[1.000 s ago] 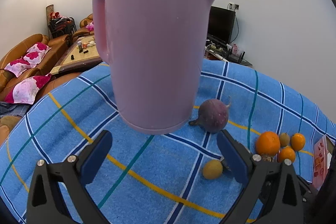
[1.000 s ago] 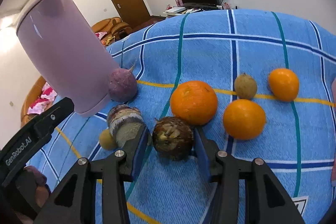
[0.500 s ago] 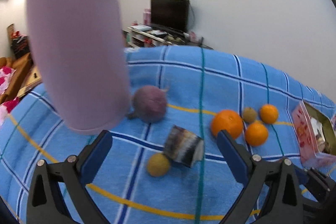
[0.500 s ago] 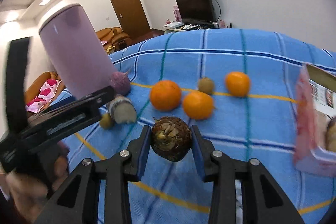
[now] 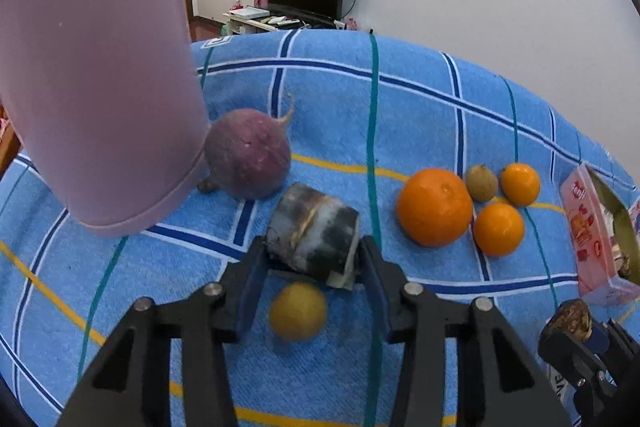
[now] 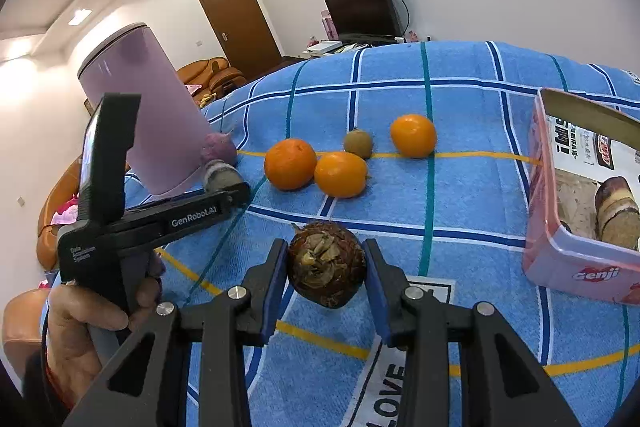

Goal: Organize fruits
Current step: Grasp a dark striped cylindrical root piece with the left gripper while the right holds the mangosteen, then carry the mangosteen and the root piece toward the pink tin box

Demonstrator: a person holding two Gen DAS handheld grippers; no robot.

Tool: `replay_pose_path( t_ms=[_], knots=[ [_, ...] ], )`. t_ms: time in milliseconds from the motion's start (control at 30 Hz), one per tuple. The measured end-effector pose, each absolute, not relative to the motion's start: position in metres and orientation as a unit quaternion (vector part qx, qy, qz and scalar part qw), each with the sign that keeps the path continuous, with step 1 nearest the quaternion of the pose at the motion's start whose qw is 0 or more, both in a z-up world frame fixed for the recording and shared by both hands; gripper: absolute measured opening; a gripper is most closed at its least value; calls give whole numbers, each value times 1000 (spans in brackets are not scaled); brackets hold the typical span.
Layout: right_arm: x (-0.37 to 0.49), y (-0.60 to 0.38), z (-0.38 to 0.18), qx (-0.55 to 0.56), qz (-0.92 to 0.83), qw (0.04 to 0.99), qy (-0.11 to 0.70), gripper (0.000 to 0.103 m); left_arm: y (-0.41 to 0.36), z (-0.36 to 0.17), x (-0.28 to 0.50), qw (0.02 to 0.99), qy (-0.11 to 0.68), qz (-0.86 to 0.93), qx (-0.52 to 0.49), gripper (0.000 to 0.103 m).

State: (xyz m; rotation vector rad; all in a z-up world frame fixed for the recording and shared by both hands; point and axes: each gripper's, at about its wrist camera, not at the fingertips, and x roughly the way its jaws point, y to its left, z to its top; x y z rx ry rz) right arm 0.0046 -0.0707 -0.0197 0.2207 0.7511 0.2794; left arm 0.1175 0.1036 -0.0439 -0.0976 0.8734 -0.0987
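The brown scaly fruit (image 6: 326, 269) is clamped in the right gripper (image 6: 326, 275) above the blue cloth (image 6: 460, 99), near the pink box (image 6: 560, 267) marked "Genji". The left gripper (image 5: 312, 267), marked "GenRobot.AI", brackets the grey cylinder (image 5: 312, 233); whether it grips cannot be told. Three oranges (image 6: 340, 174) remain unsorted; one item already lies boxed.

Home living room: TV (image 6: 362, 11) on stand, sofas (image 6: 212, 75), wooden door (image 6: 236, 21), checked cloth (image 6: 460, 87) over worktop.
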Motion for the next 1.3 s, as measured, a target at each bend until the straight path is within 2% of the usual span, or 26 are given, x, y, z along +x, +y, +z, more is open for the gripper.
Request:
replay_pose_path(
  t_ms=[133, 400, 600, 1300],
  knots=[
    [2, -73, -15, 104, 128, 923, 348, 39, 113, -38, 109, 912, 402, -45, -70, 48],
    [-14, -81, 6, 95, 127, 948, 276, 39, 94, -5, 75, 959, 280, -37, -38, 48],
    [-18, -86, 15, 81, 114, 957, 253, 40, 74, 2, 63, 966, 252, -54, -25, 48],
    [-35, -145, 19, 97, 80, 960, 250, 40, 19, 3, 28, 968, 246, -40, 14, 48]
  ],
)
